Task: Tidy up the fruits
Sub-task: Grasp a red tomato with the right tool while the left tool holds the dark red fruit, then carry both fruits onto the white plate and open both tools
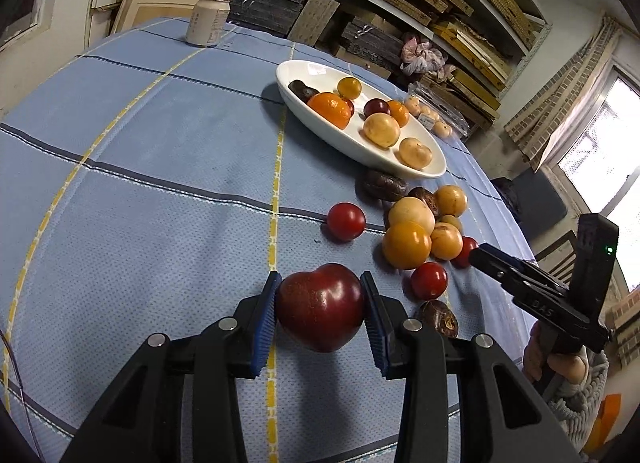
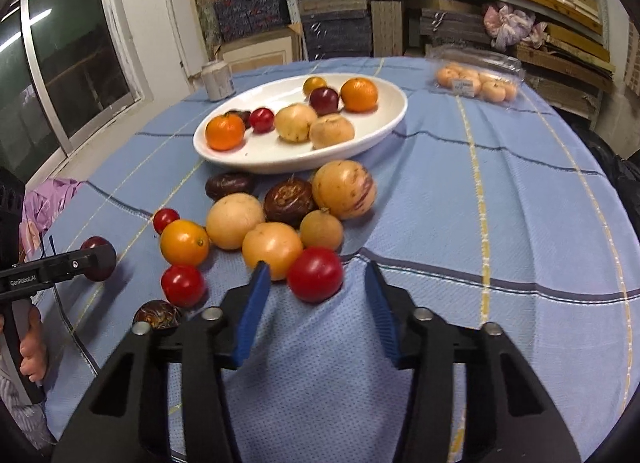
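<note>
My left gripper [image 1: 320, 280] is shut on a dark red plum [image 1: 320, 315], its blue pads pressing both sides just above the blue cloth. In the right wrist view the same plum [image 2: 96, 245] shows behind that gripper's tip at the far left. My right gripper [image 2: 316, 266] is open around a red tomato [image 2: 315, 274] that lies on the cloth, with a gap at each pad. Several loose fruits [image 2: 272, 247] lie in a pile just beyond it. Farther back, a white oval plate [image 2: 280, 163] holds several fruits.
A drink can [image 1: 208, 21] stands at the table's far edge. A clear plastic pack of small orange fruits [image 2: 476, 79] lies at the back right. Shelves of boxes fill the wall behind. A person's hand [image 1: 560, 363] holds the right gripper's handle.
</note>
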Available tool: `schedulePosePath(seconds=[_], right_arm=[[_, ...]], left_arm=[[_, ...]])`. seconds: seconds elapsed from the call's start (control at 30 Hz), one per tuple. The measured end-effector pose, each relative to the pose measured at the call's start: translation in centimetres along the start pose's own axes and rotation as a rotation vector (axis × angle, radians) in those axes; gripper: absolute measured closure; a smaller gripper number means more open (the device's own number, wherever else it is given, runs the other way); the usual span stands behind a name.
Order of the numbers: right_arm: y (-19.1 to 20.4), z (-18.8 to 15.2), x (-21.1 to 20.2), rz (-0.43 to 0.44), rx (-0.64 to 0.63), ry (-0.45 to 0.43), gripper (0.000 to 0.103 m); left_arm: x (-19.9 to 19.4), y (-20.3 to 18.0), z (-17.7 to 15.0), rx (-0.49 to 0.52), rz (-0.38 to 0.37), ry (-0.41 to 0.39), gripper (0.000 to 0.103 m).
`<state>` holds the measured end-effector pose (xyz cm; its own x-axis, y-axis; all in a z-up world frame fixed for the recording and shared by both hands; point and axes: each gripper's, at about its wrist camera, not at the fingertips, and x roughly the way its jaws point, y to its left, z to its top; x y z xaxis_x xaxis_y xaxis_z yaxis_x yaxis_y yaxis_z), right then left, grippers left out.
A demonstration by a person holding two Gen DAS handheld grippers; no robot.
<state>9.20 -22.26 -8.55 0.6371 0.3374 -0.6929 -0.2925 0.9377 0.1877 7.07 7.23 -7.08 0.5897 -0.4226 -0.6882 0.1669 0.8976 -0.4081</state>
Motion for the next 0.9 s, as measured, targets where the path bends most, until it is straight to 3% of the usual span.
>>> schedulePosePath(seconds=[0.33, 0.47, 0.7, 0.9], right_arm=[[-1.4, 0.5, 1.2, 0.083, 0.085, 0.036, 0.064], [-2.2, 0.4, 1.1, 0.107, 0.128, 0.033, 0.072], [-2.3, 0.2, 0.9, 0.113, 0.135, 0.031, 0.073], [-2.1, 1.4, -1.7, 0.107, 0.136, -0.077, 0.073]], left_arm=[[0.2, -0.2, -0.1, 0.007, -0.011, 0.008, 0.063], [0.3, -0.1, -0.1, 0.002, -0.012, 0.009, 0.063], [0.8, 0.1, -0.1, -0.007, -0.018, 0.029, 0.063], [1.3, -1.5, 1.5, 0.045, 0.015, 0.028, 0.063]])
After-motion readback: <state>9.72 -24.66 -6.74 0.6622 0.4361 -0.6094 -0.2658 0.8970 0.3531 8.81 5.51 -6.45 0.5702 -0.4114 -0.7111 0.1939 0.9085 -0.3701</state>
